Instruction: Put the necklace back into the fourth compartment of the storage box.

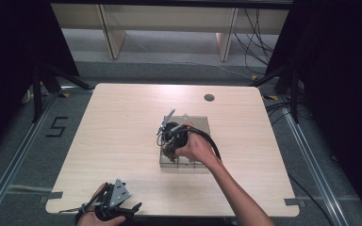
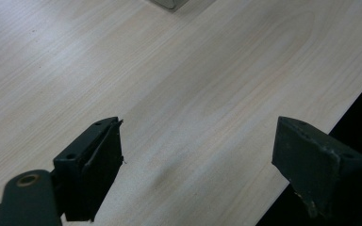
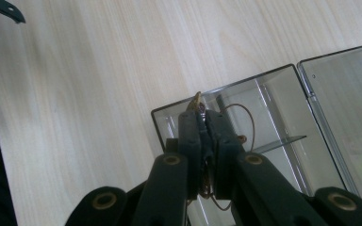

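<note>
Currently: right hand-held gripper (image 3: 202, 120) clamped on thin brown wire-like item (image 3: 245, 117), possibly jewellery, over clear box (image 3: 283, 89) | left hand-held gripper (image 2: 198, 169) apart, idle at tabletop (image 1: 122, 136) edge | next: lower, release into compartment

Lab recording bay: black curtains (image 1: 9, 56) flanking table (image 1: 122, 122), floor rails (image 1: 9, 165), tripod legs (image 1: 42, 80), cables (image 1: 254, 37) trailing.

clear box (image 1: 199, 126) partly behind hand (image 1: 195, 147), corner cropped
</note>
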